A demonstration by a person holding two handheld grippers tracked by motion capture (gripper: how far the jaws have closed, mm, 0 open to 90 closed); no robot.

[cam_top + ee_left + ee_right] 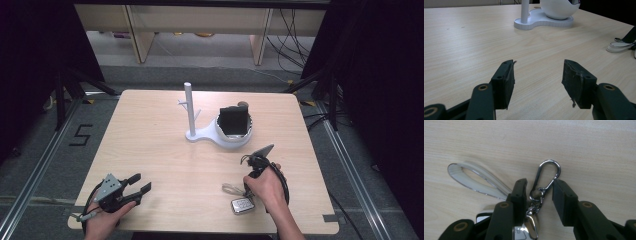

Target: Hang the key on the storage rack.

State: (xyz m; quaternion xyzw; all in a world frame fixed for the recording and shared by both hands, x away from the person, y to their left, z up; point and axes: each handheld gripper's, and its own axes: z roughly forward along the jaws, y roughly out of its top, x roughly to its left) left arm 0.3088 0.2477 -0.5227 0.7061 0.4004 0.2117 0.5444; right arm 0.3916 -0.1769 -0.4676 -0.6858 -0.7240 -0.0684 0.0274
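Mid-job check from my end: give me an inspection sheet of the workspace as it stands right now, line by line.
Surface: light wood table, bare over most of its top.
Job's things: key fob with a pale strap loop and metal clasp lies at the near right; white stand with an upright post and a bowl holding a dark item sits mid-table.
Clutter: nothing seen.
Grippers: left gripper open over bare wood, holding nothing; right gripper open, jaws straddling the clasp, not closed on it.
Cables: black cable loops around the right hand; more cables on the floor beyond the table.
Surroundings: wooden furniture legs behind, dark curtains at the sides, a floor marking 5.
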